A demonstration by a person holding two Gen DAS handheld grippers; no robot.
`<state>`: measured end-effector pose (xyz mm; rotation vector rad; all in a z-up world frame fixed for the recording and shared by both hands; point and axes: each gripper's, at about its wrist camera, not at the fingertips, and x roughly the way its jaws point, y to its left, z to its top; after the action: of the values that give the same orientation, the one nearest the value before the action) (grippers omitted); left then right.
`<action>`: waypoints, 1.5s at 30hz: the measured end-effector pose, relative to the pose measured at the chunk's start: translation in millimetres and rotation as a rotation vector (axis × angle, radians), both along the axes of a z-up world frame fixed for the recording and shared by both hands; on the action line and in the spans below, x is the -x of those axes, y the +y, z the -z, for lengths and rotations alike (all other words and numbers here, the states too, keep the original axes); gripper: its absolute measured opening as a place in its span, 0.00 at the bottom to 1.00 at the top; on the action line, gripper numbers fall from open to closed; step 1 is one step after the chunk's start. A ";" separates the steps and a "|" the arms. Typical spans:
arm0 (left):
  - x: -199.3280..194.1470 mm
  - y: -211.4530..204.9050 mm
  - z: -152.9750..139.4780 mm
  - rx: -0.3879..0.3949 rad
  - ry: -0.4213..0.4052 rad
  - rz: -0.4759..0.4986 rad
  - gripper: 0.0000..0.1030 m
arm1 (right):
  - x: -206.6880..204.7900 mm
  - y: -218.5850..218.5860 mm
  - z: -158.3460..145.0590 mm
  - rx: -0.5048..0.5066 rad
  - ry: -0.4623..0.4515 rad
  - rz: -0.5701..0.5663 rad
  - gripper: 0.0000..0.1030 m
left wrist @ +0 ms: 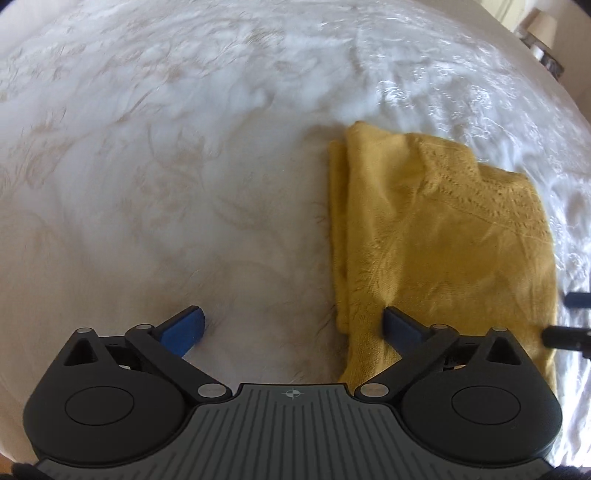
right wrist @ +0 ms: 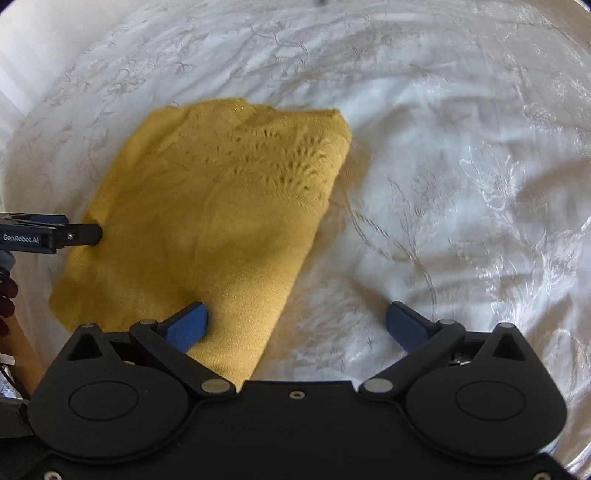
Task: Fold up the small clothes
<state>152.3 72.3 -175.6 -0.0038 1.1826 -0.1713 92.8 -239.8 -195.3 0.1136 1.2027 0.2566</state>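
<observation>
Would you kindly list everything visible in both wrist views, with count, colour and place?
Knitted garment: one, mustard yellow, folded, lying on the bedspread between the two grippers.
Bedspread: one, white with pale floral embroidery, covering the whole surface.
Lamp: one, cream shade, top right corner of the left wrist view, beyond the bed.
Left gripper: one, black with blue pads, jaws wide open, over the garment's left edge, nothing held.
Right gripper: one, black with blue pads, jaws wide open, over the garment's right edge, nothing held.
</observation>
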 end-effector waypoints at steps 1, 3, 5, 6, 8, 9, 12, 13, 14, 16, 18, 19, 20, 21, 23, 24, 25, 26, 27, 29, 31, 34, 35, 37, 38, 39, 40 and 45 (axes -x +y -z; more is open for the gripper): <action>0.0 0.0 -0.8 0.000 -0.001 0.002 1.00 | 1.9 -2.4 1.1 -0.002 0.008 0.016 1.00; 2.2 -3.2 -6.3 -0.013 -0.013 0.020 1.00 | 4.4 -4.5 -2.8 0.005 0.002 0.038 1.00; 5.4 -6.0 -12.5 -0.016 -0.022 0.033 1.00 | 7.7 -5.5 -10.3 0.010 -0.024 0.054 1.00; 8.0 -6.7 -16.0 -0.009 -0.025 0.037 1.00 | 10.9 -6.4 -14.7 0.005 -0.041 0.066 1.00; 16.6 -8.8 -25.4 0.001 -0.041 0.047 1.00 | 18.8 -7.0 -24.2 0.003 -0.067 0.094 1.00; 21.1 -10.5 -30.7 -0.001 -0.052 0.055 1.00 | 23.9 -6.3 -29.5 0.007 -0.082 0.108 1.00; 35.6 -14.2 -46.8 0.009 -0.074 0.081 1.00 | 38.1 0.3 -44.4 0.007 -0.129 0.137 1.00; 40.5 -14.6 -52.0 0.018 -0.082 0.089 1.00 | 43.3 4.1 -48.8 0.011 -0.143 0.146 1.00; 45.0 -15.3 -57.1 0.023 -0.088 0.098 1.00 | 48.6 7.4 -54.1 0.020 -0.156 0.156 1.00; 54.9 -16.6 -68.1 0.023 -0.102 0.115 1.00 | 59.3 14.1 -62.9 0.045 -0.180 0.181 1.00; 65.1 -16.9 -80.2 0.006 -0.119 0.121 0.99 | 67.5 20.9 -72.2 0.050 -0.194 0.206 1.00; 69.3 -16.6 -85.6 0.005 -0.126 0.123 0.99 | 72.3 23.9 -77.4 0.047 -0.201 0.219 1.00; 73.7 -16.3 -90.7 0.009 -0.132 0.124 0.99 | 76.0 26.3 -81.9 0.046 -0.208 0.229 1.00; 78.5 -15.2 -96.4 0.012 -0.138 0.126 0.99 | 80.2 29.3 -86.6 0.048 -0.217 0.238 1.00; 88.4 -14.3 -106.3 0.008 -0.153 0.136 0.98 | 87.0 34.7 -96.4 0.062 -0.231 0.249 1.00; 92.8 -14.5 -111.0 0.008 -0.165 0.138 0.98 | 91.5 38.0 -101.5 0.067 -0.238 0.257 1.00; 96.9 -14.2 -115.4 0.004 -0.173 0.134 0.98 | 95.0 40.3 -105.8 0.069 -0.242 0.266 1.00; 101.8 -13.6 -120.3 -0.005 -0.183 0.127 0.98 | 99.1 42.3 -110.4 0.066 -0.246 0.277 1.00; 106.6 -13.4 -124.5 -0.010 -0.195 0.127 0.97 | 102.7 43.8 -114.5 0.063 -0.249 0.291 1.00; 115.7 -13.7 -132.6 -0.024 -0.223 0.125 0.97 | 113.3 48.6 -122.9 0.056 -0.255 0.316 1.00; 123.2 -12.9 -139.7 -0.046 -0.242 0.100 0.94 | 122.3 52.5 -129.4 0.058 -0.257 0.334 1.00; 131.4 -8.6 -148.7 -0.075 -0.252 0.051 0.94 | 137.5 59.4 -139.0 0.065 -0.261 0.345 1.00; 133.4 -6.5 -151.0 -0.079 -0.253 0.042 0.94 | 141.6 60.5 -141.6 0.060 -0.263 0.348 1.00; 137.9 -2.5 -154.5 -0.080 -0.255 0.034 0.94 | 149.7 62.5 -146.8 0.052 -0.262 0.359 1.00; 140.9 0.4 -155.8 -0.071 -0.254 0.033 0.94 | 153.1 63.7 -149.1 0.052 -0.262 0.362 1.00; 143.1 2.6 -157.1 -0.063 -0.250 0.030 0.93 | 156.1 65.0 -151.2 0.050 -0.263 0.364 1.00; 144.7 4.1 -158.0 -0.059 -0.248 0.025 0.93 | 158.7 65.9 -153.2 0.048 -0.264 0.367 1.00; 154.9 7.2 -162.8 -0.049 -0.232 0.022 0.92 | 170.5 74.2 -163.5 0.042 -0.279 0.373 1.00</action>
<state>-2.6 79.5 -12.8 0.0708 0.9556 -0.1578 -77.6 -165.6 -31.8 0.2535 0.8887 -0.0789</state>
